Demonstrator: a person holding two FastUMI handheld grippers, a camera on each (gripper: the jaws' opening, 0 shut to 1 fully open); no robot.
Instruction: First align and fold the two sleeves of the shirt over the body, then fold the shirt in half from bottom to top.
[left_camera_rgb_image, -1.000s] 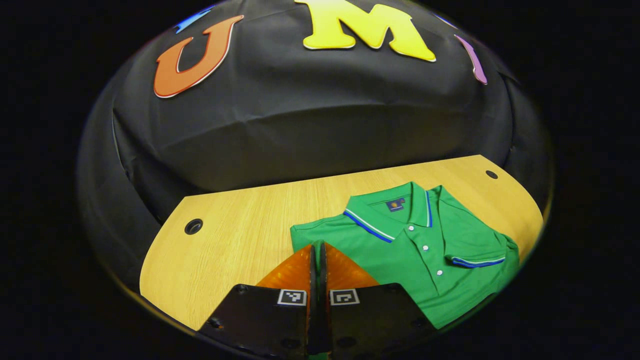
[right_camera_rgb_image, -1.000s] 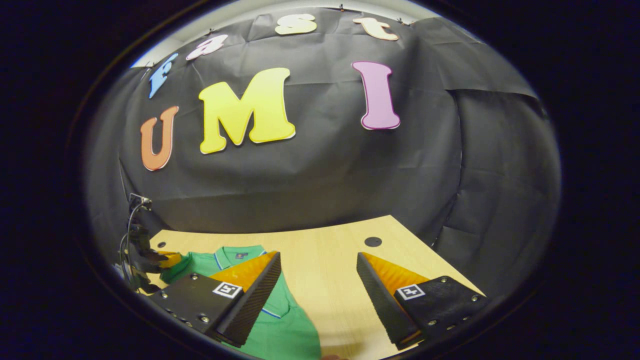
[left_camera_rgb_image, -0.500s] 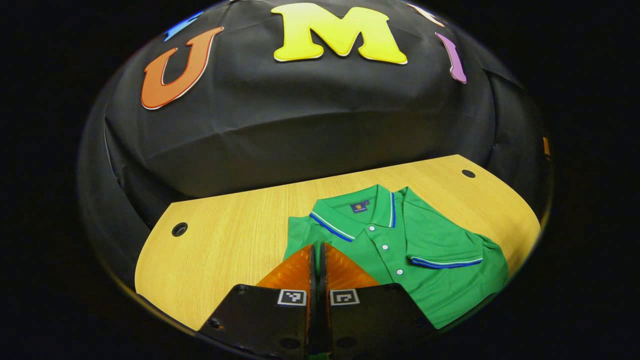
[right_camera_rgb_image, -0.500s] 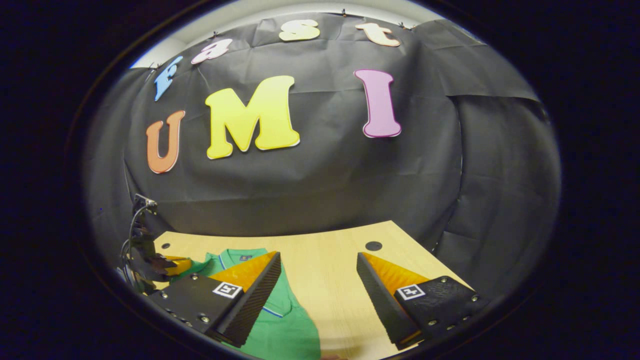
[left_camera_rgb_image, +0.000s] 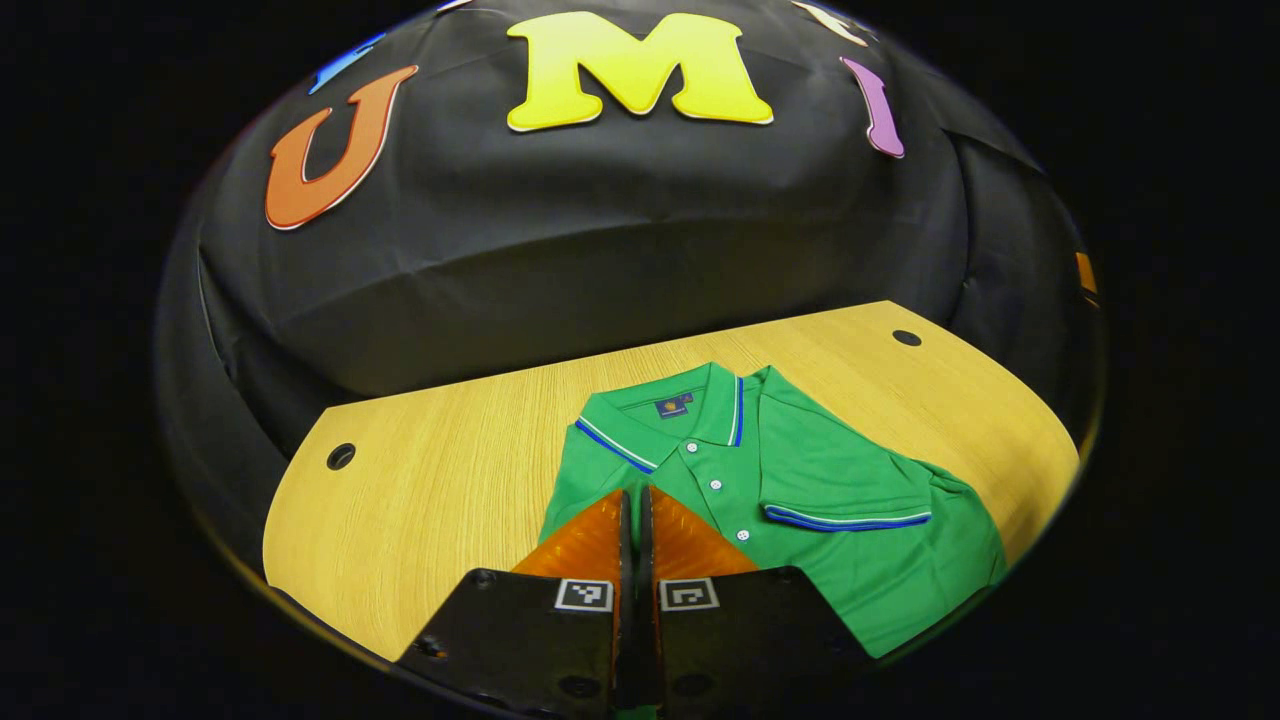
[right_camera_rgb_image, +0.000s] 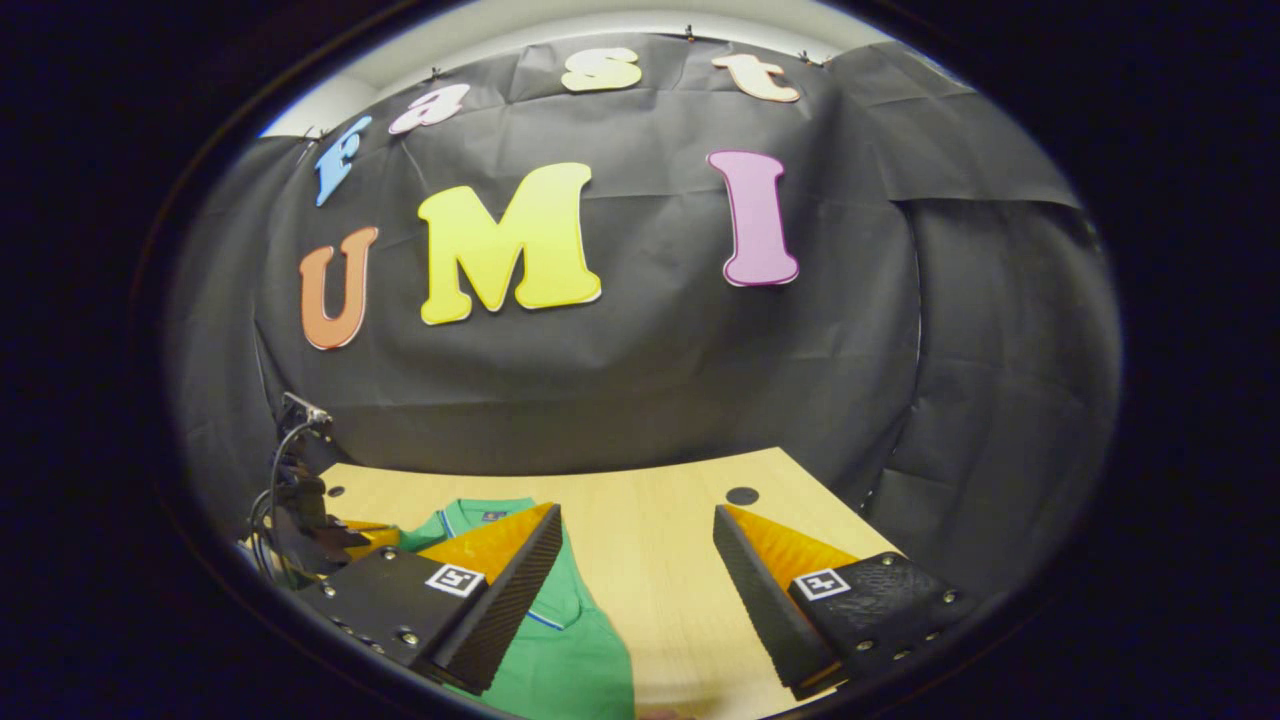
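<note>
Since a second ago the green shirt (left_camera_rgb_image: 800, 500) has slid leftward in the left gripper view, its left shoulder edge drawn in toward the buttons. The left gripper (left_camera_rgb_image: 634, 500), fingers pressed together, sits at that edge; whether cloth is pinched between them I cannot tell. The shirt lies on the desk (left_camera_rgb_image: 450, 480), right sleeve (left_camera_rgb_image: 850, 505) folded over the body. The right gripper (right_camera_rgb_image: 637, 525) hovers with fingers apart above the desk.

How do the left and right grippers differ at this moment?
The left gripper has its fingers pressed together, while the right gripper holds its fingers wide apart. The left one sits over the green shirt; the right one spans the shirt's edge and bare table. Both hover low over the table.
</note>
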